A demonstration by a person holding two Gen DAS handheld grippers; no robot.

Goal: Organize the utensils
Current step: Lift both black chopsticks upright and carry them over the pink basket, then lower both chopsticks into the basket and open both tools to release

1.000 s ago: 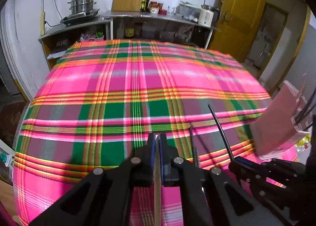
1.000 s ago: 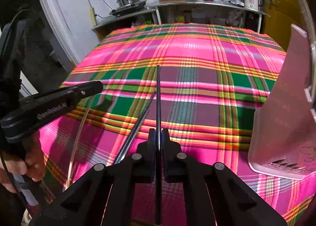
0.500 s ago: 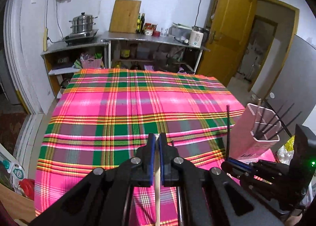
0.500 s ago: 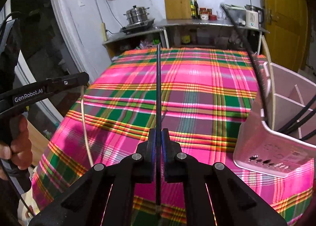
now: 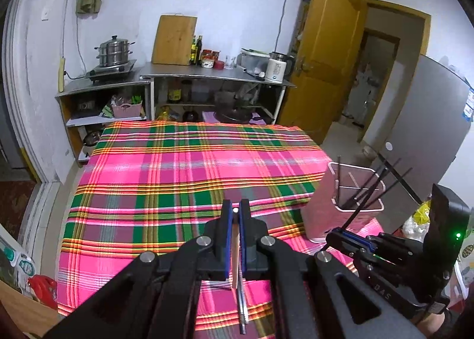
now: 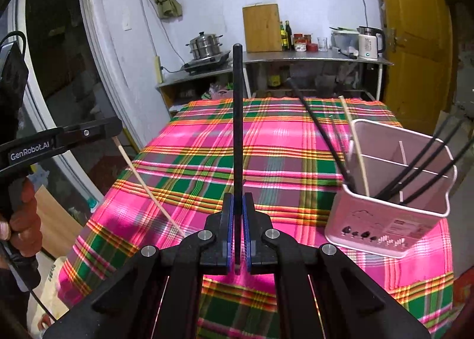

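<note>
Chopsticks are now lifted off the desk [image 5: 148,173], a pale one [image 6: 148,188] clamped in the left fingers [image 5: 236,214] and a black one [image 6: 238,131] in the right [image 6: 238,208] (holder [image 6: 385,220] lower right, part filled), ready to drop in.

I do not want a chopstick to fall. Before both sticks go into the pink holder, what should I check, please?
1. Left gripper shut on the wooden chopstick: ok.
2. Right gripper shut on the black chopstick: ok.
3. Pink holder upright on the plaid cloth: ok.
4. Free room in the compartments: ok, though several black sticks lean across them.
5. Both sticks lifted off the cloth: ok.
6. Grip firm enough against slipping: cannot tell.
</note>
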